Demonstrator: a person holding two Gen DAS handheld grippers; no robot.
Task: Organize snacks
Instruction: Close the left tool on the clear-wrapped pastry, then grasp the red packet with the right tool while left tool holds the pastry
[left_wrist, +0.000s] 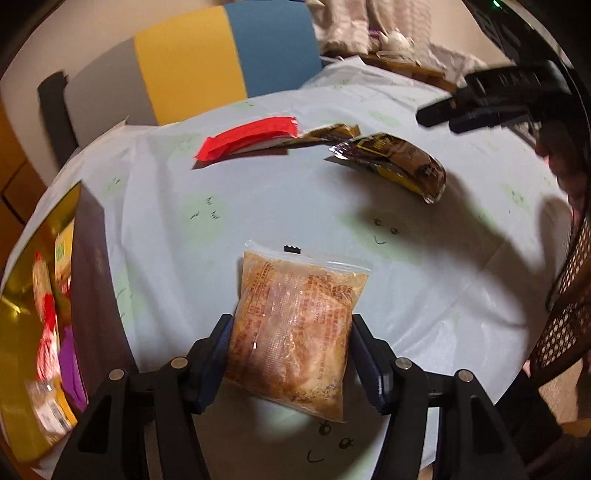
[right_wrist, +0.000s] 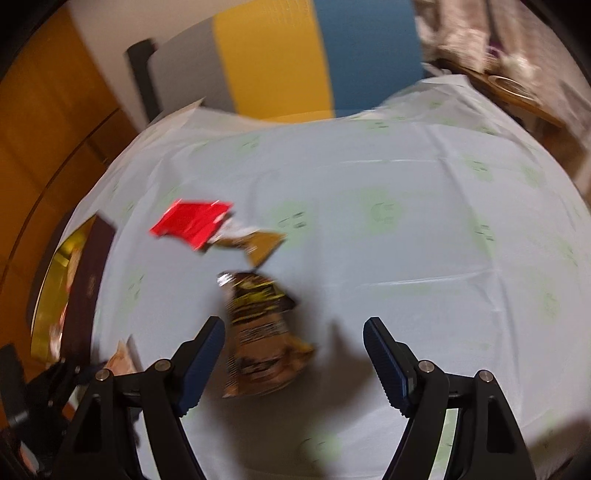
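Clear bag is clamped by L gripper; should be carried level to box at table's left edge. R gripper is held apart, empty.

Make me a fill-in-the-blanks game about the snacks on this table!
1. The left gripper is squeezing a clear snack bag full of something ____ in colour.
2. The flat packet at the far side of the tablecloth is bright ____.
3. The right gripper has its jaws ____ above the dark brown snack packet.
4. The box at the table's edge is shiny ____ inside.

Missing words: brown; red; open; gold
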